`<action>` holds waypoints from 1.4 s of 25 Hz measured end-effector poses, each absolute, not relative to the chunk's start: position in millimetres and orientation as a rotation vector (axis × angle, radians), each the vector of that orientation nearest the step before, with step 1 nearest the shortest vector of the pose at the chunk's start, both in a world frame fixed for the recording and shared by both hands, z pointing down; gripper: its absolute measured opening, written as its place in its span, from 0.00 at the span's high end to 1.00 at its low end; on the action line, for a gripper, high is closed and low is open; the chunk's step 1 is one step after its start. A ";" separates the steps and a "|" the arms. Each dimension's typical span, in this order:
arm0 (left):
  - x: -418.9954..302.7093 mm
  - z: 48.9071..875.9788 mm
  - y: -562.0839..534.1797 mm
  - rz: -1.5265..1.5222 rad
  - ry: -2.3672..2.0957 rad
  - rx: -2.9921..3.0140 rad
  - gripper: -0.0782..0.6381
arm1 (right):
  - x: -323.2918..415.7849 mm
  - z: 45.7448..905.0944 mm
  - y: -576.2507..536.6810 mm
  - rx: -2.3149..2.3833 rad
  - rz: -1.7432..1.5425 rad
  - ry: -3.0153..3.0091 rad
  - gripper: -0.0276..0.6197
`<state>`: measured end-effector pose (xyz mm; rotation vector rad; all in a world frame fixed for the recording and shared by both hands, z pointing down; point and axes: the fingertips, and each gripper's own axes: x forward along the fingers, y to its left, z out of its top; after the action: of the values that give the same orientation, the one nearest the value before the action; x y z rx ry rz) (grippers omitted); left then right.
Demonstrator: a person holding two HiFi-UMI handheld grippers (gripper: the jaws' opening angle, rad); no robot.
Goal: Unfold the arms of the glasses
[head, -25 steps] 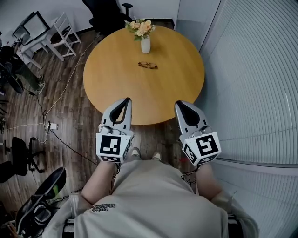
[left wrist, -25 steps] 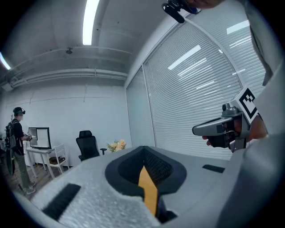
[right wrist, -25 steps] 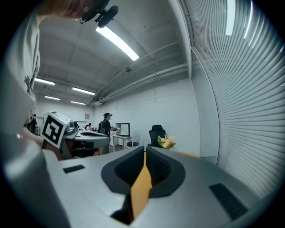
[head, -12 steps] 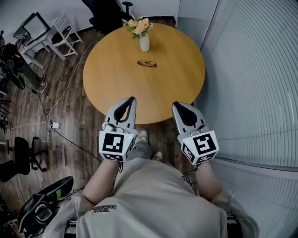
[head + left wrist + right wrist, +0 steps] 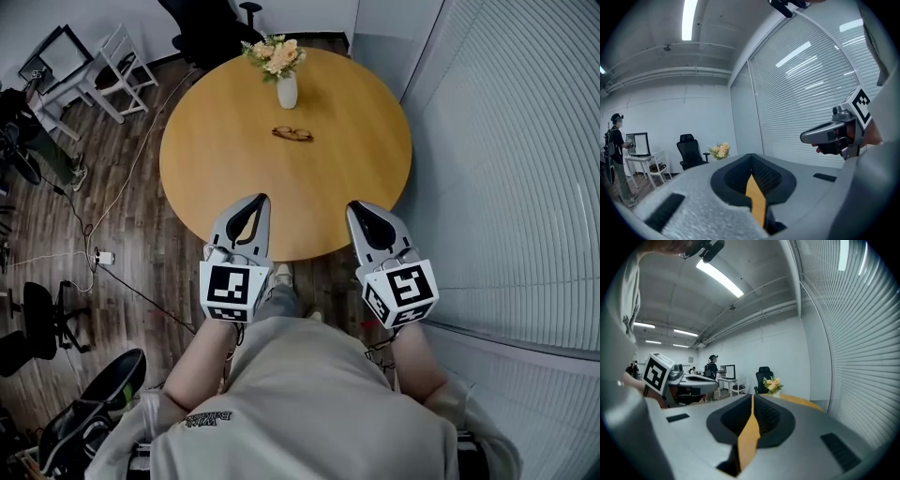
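1. Grippers have crept slightly toward the table [image 5: 206,178].
2. Left gripper [image 5: 249,208] and right gripper [image 5: 365,214]: jaws closed, empty.
3. Glasses [image 5: 292,134] lie mid-table near the vase [image 5: 287,91], well out of reach.
4. Risk: closed jaws could shove the glasses instead of catching an arm.

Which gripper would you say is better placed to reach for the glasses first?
Left, marginally: the glasses lie on the table nearer the left gripper than the right gripper. Both are shut, empty and well short of them.

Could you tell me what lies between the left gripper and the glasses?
In the head view, only bare table lies between the left gripper and the glasses.
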<state>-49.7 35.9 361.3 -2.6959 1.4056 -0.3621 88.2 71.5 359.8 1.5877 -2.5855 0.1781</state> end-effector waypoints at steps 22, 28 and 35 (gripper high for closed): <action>-96.2 376.3 -120.9 -0.367 1.344 -2.779 0.86 | 43.4 373.3 -79.7 1.637 0.246 -2.471 0.90; -93.7 409.9 -163.7 -0.613 1.199 -2.815 0.86 | 33.2 392.9 -118.5 1.630 0.292 -2.413 0.90; -76.7 449.4 -197.6 -0.855 1.078 -2.722 0.72 | 36.0 417.3 -141.9 1.577 0.363 -2.391 0.90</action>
<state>-76.7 -197.6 449.4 -2.7223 1.0780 -0.8546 36.0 -141.9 417.3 1.5772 -2.3911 0.3628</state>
